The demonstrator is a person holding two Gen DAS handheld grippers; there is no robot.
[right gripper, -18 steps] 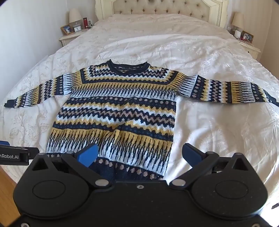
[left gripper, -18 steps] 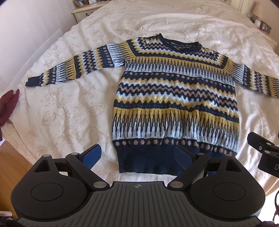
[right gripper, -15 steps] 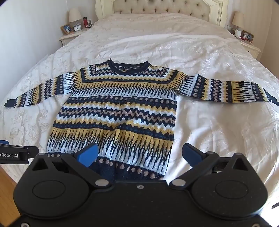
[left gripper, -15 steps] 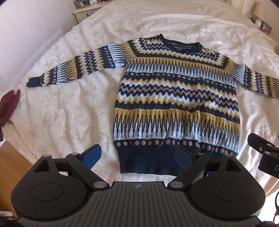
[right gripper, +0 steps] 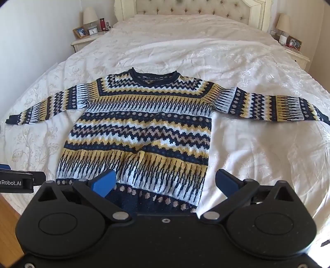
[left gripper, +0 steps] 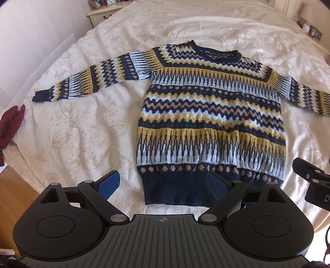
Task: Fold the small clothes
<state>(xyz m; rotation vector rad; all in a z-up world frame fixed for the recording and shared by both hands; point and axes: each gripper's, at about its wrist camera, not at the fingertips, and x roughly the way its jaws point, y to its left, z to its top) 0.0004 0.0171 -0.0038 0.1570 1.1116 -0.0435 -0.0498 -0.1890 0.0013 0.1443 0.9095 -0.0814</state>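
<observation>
The fingers [left gripper: 108, 184] of the left gripper [left gripper: 163, 184] stand wide apart with nothing between them, spanning the near left corner of the sweater's dark navy hem; one blue pad sits over bare bedspread, the other over the hem band. The fingers [right gripper: 104, 182] of the right gripper [right gripper: 165, 182] are likewise spread wide and hold nothing, framing the hem's near right corner. Whether any pad touches the knit cannot be told.

The sweater [right gripper: 142, 123] lies flat and face up on the bed [right gripper: 257, 144], neckline toward the tufted headboard [right gripper: 185, 8], both sleeves stretched straight out to the sides. It is knitted in navy, yellow, white and tan zigzag bands.

A dark red cloth [left gripper: 11, 123] lies at the bed's left edge, beside the left cuff but apart from it. Nightstands [right gripper: 84, 42] with lamps flank the headboard.
</observation>
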